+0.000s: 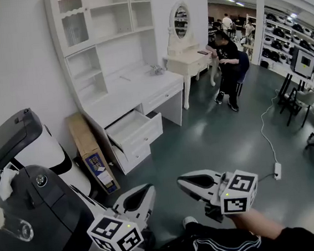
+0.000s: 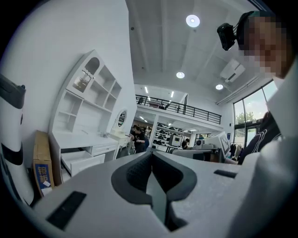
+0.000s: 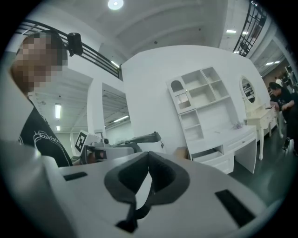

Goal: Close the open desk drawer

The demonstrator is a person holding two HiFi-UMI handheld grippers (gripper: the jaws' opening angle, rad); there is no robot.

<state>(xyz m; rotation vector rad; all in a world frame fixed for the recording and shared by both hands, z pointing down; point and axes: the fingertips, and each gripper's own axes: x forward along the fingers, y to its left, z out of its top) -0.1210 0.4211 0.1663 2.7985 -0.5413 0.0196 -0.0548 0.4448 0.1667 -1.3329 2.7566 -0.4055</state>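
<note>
We hold our left claw (image 1: 146,193) and right claw (image 1: 183,182) low over the floor (image 1: 214,138), each pressed together on nothing. The drawer (image 1: 137,130) stands pulled out of the white bench (image 1: 136,91) against the wall (image 1: 17,64), beside a leaning cardboard box (image 1: 93,151), well apart from both claws.

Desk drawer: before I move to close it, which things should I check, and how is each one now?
1. Drawer pulled out of white desk: ok, it needs closing.
2. Left gripper empty, jaws together: ok.
3. Right gripper empty, jaws together: ok.
4. Grippers within reach of drawer: not ok, both are far from it.
5. Cardboard box apart from drawer front: ok.
6. Drawer contents: cannot tell.
</note>
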